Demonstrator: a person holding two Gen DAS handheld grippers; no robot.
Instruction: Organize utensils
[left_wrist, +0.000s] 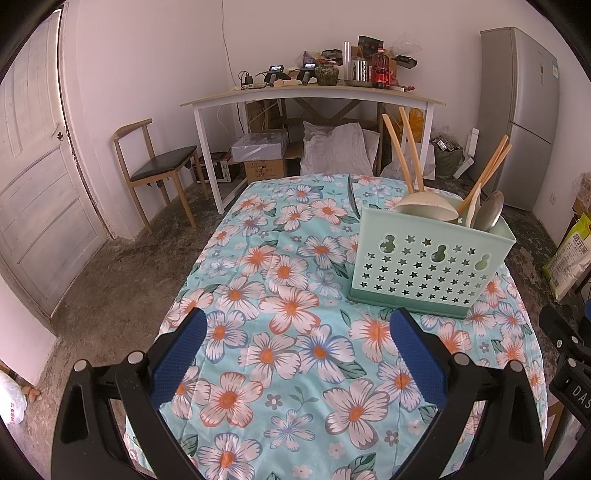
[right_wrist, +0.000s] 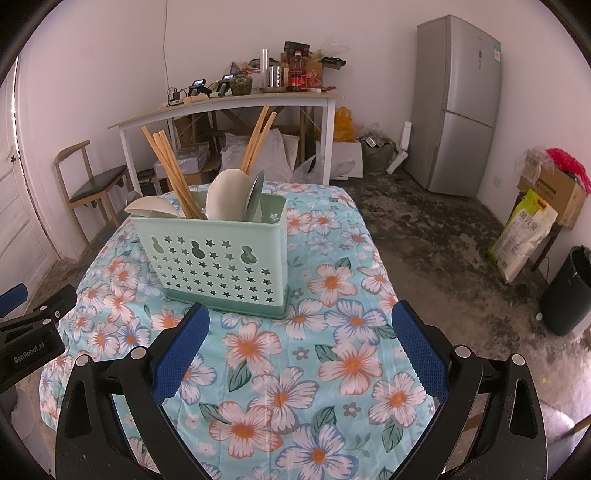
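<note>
From the left wrist view, the left gripper (left_wrist: 297, 325) hangs released over the floral tablecloth (left_wrist: 295, 354), its blue pads (left_wrist: 417, 358) wide apart with nothing between them. Ahead and to its right stands the mint green utensil caddy (left_wrist: 428, 266), upright on the cloth, its star-punched long wall facing the claw. Out of it rise wooden chopsticks (left_wrist: 410, 155), leaning up and slightly left, a second pair (left_wrist: 491, 166) tilting up to the right, a cream ladle (left_wrist: 426, 208) with its bowl lying across the rim, and a metal spoon (left_wrist: 489, 210) bowl-up. Nothing stands between claw and caddy. Beyond the table are a wooden chair (left_wrist: 159, 166), a white desk (left_wrist: 314, 98) (heaped with bottles and jars) and a grey fridge (left_wrist: 524, 110).

From the right wrist view, the right gripper (right_wrist: 299, 325) is likewise spread open and empty. The caddy sits just ahead and slightly left, handles pointing up and fanning outward. The other gripper's black body shows at the far left edge. To the right, on the floor, stand a black bin (right_wrist: 569, 291) and a rice sack (right_wrist: 524, 236).
</note>
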